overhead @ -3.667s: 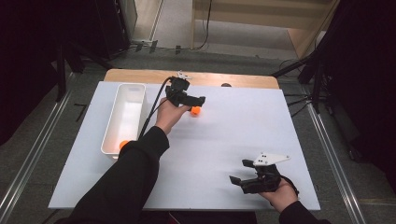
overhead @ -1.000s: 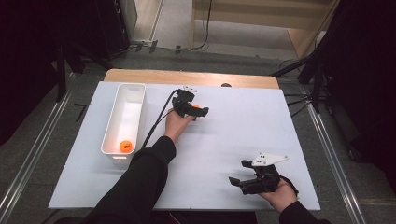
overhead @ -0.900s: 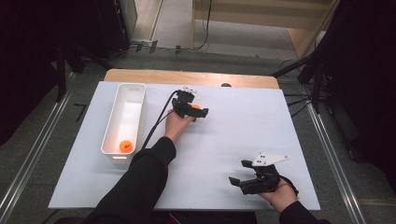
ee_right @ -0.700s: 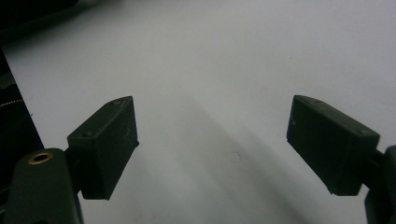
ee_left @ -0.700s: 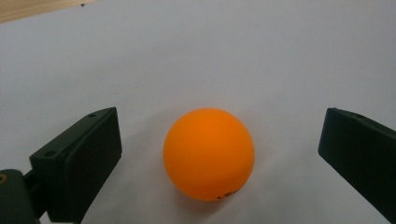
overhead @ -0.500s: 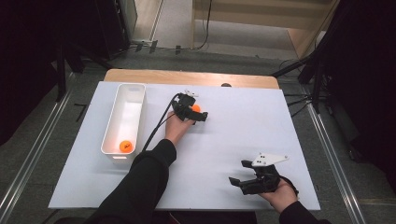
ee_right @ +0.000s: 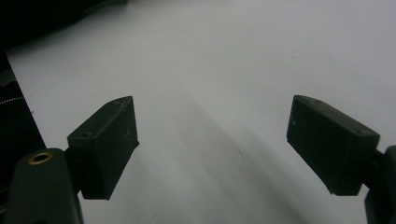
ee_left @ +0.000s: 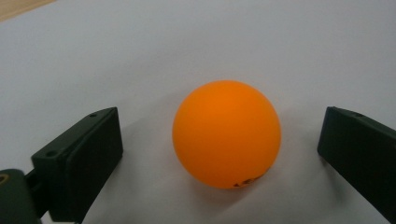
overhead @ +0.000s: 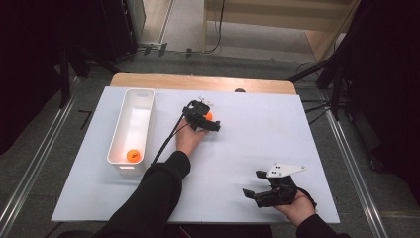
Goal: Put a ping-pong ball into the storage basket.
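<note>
Tool jaws of the left tool (ee_left: 219,149) stand wide apart in the left gripper view, with an orange ball (ee_left: 227,134) resting between them at the centre of the frame, touching neither jaw. In the high view this left tool (overhead: 202,119) sits just above the middle of the frame, the ball (overhead: 209,116) a small orange spot at its upper right edge.

Largest of all is the white surface (overhead: 257,134), spread across the middle of the high view. A long white bin (overhead: 140,104) lies on its left part, running from upper to lower left, with a second orange ball (overhead: 131,155) at its lower end.

Lower right in the high view, the right tool (overhead: 267,193) rests low over the surface in the person's hand. In the right gripper view its jaws (ee_right: 212,144) are spread wide over bare white surface, holding nothing.
</note>
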`<control>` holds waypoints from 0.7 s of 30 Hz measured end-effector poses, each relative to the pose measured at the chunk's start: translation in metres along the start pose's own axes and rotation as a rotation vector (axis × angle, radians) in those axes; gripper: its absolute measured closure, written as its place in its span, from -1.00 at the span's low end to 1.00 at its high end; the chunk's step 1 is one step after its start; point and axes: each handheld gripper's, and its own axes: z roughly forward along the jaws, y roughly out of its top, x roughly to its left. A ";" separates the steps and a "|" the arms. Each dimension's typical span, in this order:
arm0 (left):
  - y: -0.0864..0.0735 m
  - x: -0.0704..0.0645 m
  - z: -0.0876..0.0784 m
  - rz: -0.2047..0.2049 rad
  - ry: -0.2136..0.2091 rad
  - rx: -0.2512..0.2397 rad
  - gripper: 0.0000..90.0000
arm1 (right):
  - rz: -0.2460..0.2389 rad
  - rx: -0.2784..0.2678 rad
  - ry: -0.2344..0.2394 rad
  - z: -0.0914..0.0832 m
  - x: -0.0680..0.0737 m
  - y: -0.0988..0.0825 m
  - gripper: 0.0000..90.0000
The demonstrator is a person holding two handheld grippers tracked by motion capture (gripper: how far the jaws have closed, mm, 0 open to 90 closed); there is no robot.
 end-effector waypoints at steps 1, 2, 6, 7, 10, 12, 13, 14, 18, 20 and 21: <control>0.000 0.000 0.000 0.000 0.001 0.000 -0.96 | 0.000 0.000 0.000 0.000 0.000 0.000 -0.67; 0.000 0.000 0.000 0.001 0.001 0.001 -0.95 | 0.000 0.001 -0.001 0.000 0.000 0.000 -0.67; -0.001 -0.001 -0.002 0.004 0.000 -0.004 -0.87 | -0.001 0.001 0.000 0.000 0.000 0.000 -0.67; -0.002 -0.001 -0.003 0.005 -0.004 -0.013 -0.83 | -0.002 0.001 -0.001 0.000 0.000 0.000 -0.67; -0.003 -0.003 -0.006 0.001 -0.005 -0.023 -0.63 | -0.006 0.001 -0.003 0.000 0.000 0.000 -0.67; -0.004 -0.004 -0.007 -0.004 -0.002 -0.033 -0.52 | -0.007 0.002 -0.004 0.001 0.000 0.000 -0.67; -0.004 -0.004 -0.008 -0.005 0.001 -0.031 -0.44 | -0.007 0.003 -0.005 0.001 0.000 0.000 -0.67; -0.004 -0.004 -0.010 -0.008 0.005 -0.033 -0.30 | -0.011 0.001 -0.005 0.001 -0.001 0.000 -0.67; -0.004 -0.006 -0.011 -0.009 0.001 -0.034 0.01 | -0.010 0.002 -0.003 0.001 -0.001 0.000 -0.67; -0.003 -0.006 -0.012 -0.017 -0.003 -0.031 0.11 | -0.009 0.002 -0.003 0.001 -0.001 0.000 -0.67; -0.004 -0.005 -0.012 -0.016 -0.007 -0.030 0.12 | -0.009 0.003 -0.003 0.001 -0.001 0.000 -0.67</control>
